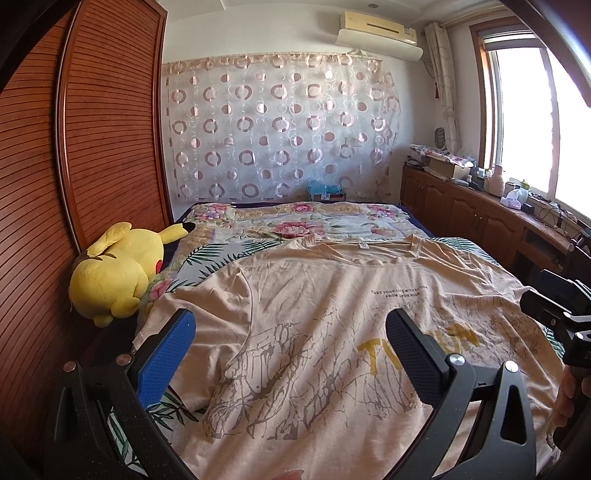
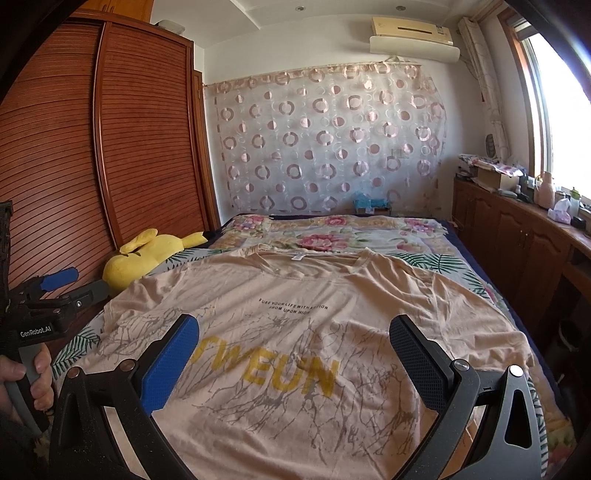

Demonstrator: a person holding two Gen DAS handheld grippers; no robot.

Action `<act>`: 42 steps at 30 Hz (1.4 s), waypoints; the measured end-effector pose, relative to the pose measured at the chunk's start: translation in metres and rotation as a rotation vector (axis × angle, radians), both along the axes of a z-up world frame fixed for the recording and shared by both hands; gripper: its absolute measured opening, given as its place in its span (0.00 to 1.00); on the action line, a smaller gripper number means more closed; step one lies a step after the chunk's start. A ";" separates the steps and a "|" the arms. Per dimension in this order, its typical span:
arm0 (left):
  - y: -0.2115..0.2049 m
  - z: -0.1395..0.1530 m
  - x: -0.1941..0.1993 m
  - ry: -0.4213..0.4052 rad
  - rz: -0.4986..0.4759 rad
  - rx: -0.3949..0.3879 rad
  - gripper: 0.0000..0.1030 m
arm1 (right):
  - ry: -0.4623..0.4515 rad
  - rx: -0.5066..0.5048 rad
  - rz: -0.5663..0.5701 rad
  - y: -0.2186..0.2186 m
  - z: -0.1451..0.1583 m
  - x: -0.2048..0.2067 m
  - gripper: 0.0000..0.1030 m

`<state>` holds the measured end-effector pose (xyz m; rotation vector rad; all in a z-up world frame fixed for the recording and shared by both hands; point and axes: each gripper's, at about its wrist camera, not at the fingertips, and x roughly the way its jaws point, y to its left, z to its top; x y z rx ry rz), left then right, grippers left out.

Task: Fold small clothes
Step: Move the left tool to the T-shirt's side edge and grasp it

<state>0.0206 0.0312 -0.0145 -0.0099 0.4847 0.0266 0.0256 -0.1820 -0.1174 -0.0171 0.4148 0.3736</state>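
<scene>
A beige T-shirt lay spread flat, print up, on the bed, its collar toward the far end; the left gripper and the right gripper hung above it, fingers spread wide, pinching nothing; a yellow plush toy sat beside its left sleeve.

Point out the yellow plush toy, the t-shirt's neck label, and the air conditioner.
yellow plush toy (image 1: 118, 271), left wrist view, on its body.
neck label (image 2: 297, 257), right wrist view, on the white tag.
air conditioner (image 2: 412, 27), right wrist view, on its front panel.

Beige T-shirt with yellow lettering, floral bedspread, yellow plush.
</scene>
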 end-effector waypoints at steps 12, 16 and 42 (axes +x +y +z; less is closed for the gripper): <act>0.040 -0.020 0.020 0.080 0.048 0.024 1.00 | 0.072 -0.043 0.095 0.016 -0.006 0.031 1.00; 0.055 -0.025 0.024 0.106 0.065 0.034 1.00 | 0.101 -0.051 0.121 0.017 -0.006 0.040 1.00; 0.158 -0.057 0.073 0.287 0.033 -0.051 0.73 | 0.177 -0.115 0.257 0.029 0.000 0.053 1.00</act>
